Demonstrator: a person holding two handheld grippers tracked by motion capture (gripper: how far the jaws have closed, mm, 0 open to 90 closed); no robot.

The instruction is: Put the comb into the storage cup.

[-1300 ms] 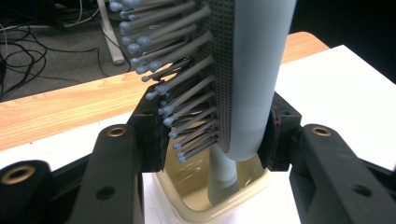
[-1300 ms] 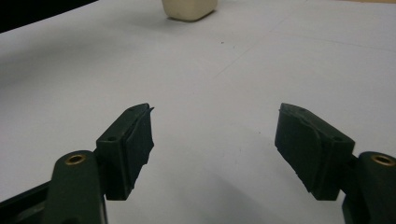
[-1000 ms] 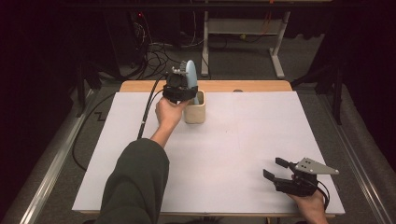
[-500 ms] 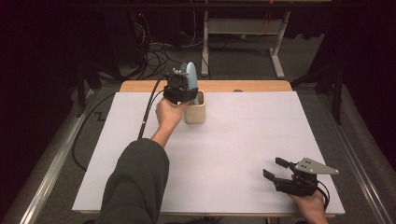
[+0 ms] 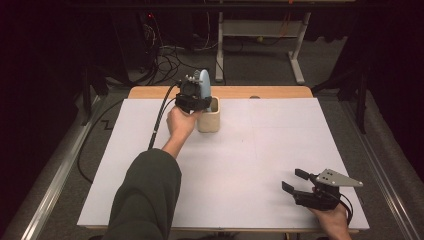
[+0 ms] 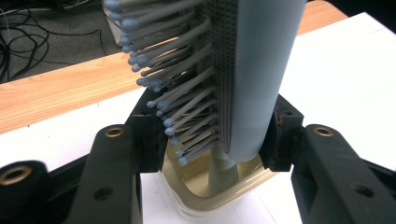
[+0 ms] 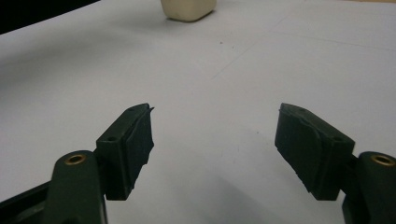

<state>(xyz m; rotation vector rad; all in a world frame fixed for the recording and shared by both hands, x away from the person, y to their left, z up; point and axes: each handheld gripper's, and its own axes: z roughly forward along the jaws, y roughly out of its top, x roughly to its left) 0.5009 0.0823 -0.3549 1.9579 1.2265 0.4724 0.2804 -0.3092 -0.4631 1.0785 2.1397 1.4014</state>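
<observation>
The table (image 5: 280, 165), covered with a white sheet, is taking most of the high view, and a strip of its wooden top is showing at the far edge. The person's left forearm in a dark green sleeve (image 5: 147, 195) is reaching from the near side toward the far left part of the sheet.

The cream cup (image 5: 208, 116) is standing upright on the sheet near that far edge, just beside the left hand. In the left gripper view its rim (image 6: 215, 198) is lying directly under the jaws.

The hairbrush (image 5: 204, 86), pale blue-grey, is standing upright with its handle going down into the cup (the lower end is hidden inside). In the left gripper view the brush head (image 6: 252, 84) is rising between the two jaws, with the bristles pointing to the left of that view.

The left gripper (image 5: 192, 97) is gripping the brush head: one pad is pressing on the smooth back, the other on the bristle side. The jaws are narrow, and they have just been opening by a small amount, but the brush is sitting between them with the pads against it.

The right gripper (image 5: 295, 181) is resting low near the right front corner of the sheet, well apart from the cup. Its jaws are standing wide open in the right gripper view (image 7: 215, 140), with nothing between them.
</observation>
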